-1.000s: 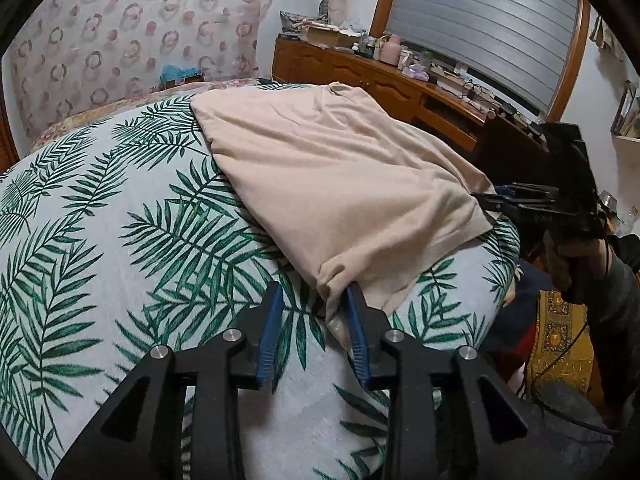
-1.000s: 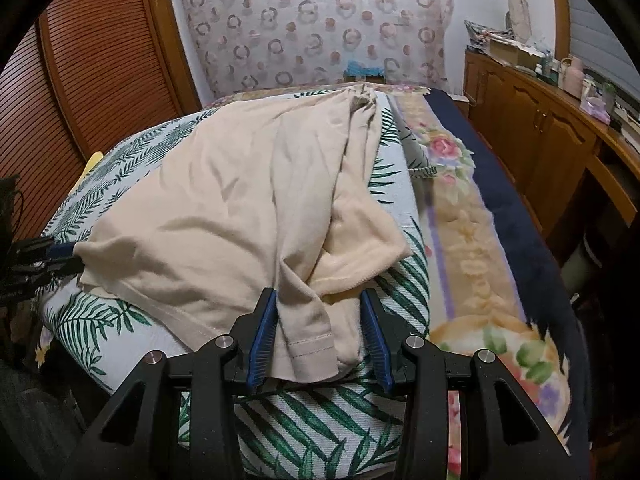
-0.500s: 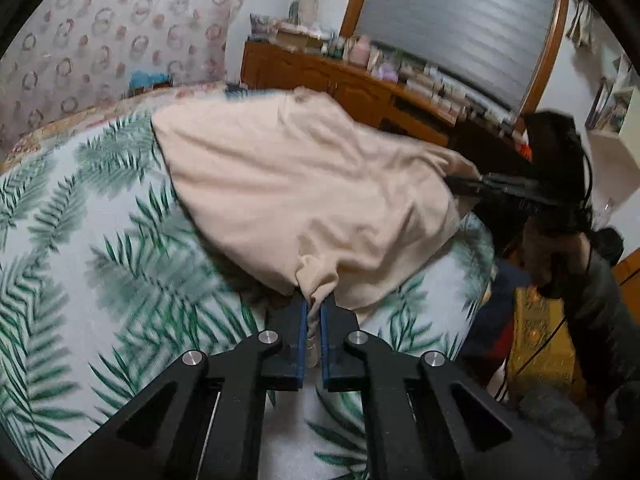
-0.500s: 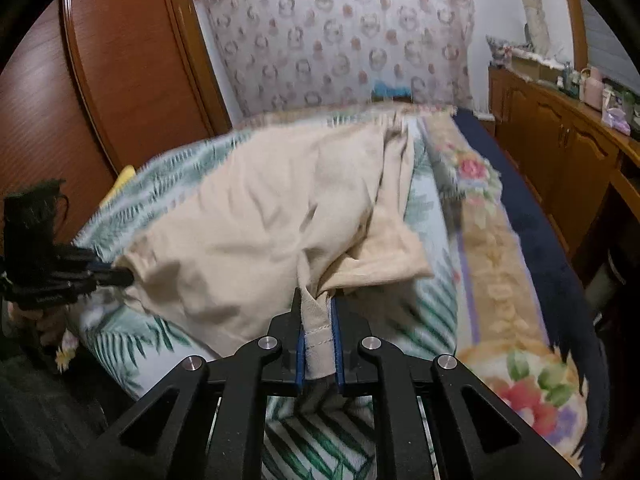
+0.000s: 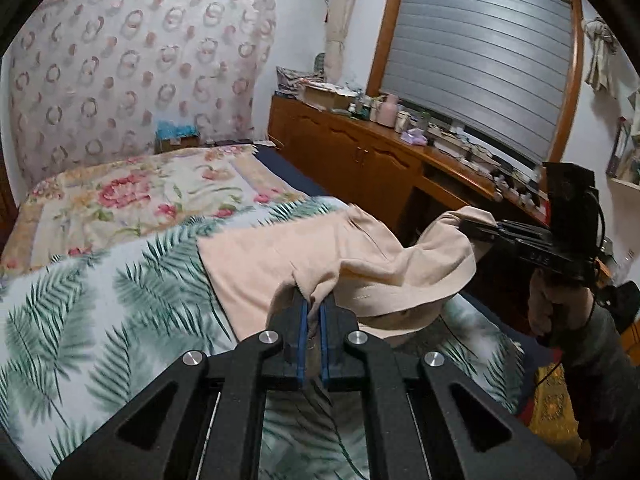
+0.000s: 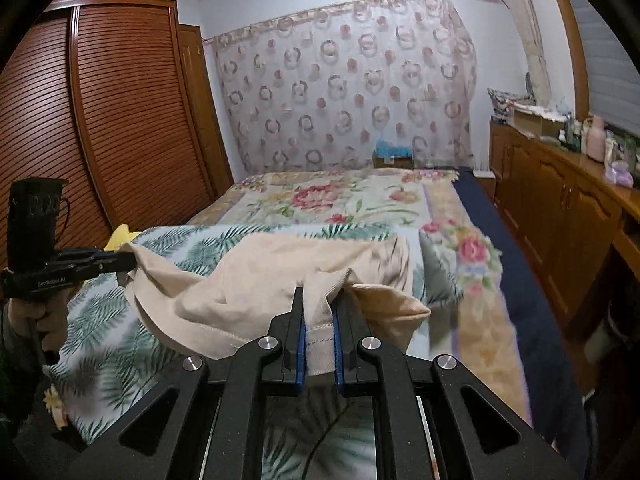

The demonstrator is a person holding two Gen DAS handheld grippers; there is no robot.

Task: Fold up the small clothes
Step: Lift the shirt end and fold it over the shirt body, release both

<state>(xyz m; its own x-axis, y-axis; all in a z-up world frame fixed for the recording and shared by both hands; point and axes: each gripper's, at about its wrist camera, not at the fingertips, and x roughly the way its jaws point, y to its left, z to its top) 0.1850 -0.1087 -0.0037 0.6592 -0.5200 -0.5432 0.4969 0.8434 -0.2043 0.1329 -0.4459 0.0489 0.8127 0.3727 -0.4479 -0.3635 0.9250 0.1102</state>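
Note:
A beige garment lies on the palm-leaf bedspread, its near edge lifted off the bed. My left gripper is shut on one near corner of the garment. My right gripper is shut on the hemmed corner at the other end of the garment. The cloth hangs slack between the two grippers. The right gripper also shows in the left wrist view, and the left gripper in the right wrist view, each with cloth in its tip.
A floral blanket covers the far part of the bed. A wooden sideboard with clutter runs along the right. A wooden wardrobe stands on the left. A curtain hangs behind the bed.
Both grippers closed on the garment's near corners, then lifted them and carried them toward the far end of the bed. The cloth now sags between them.

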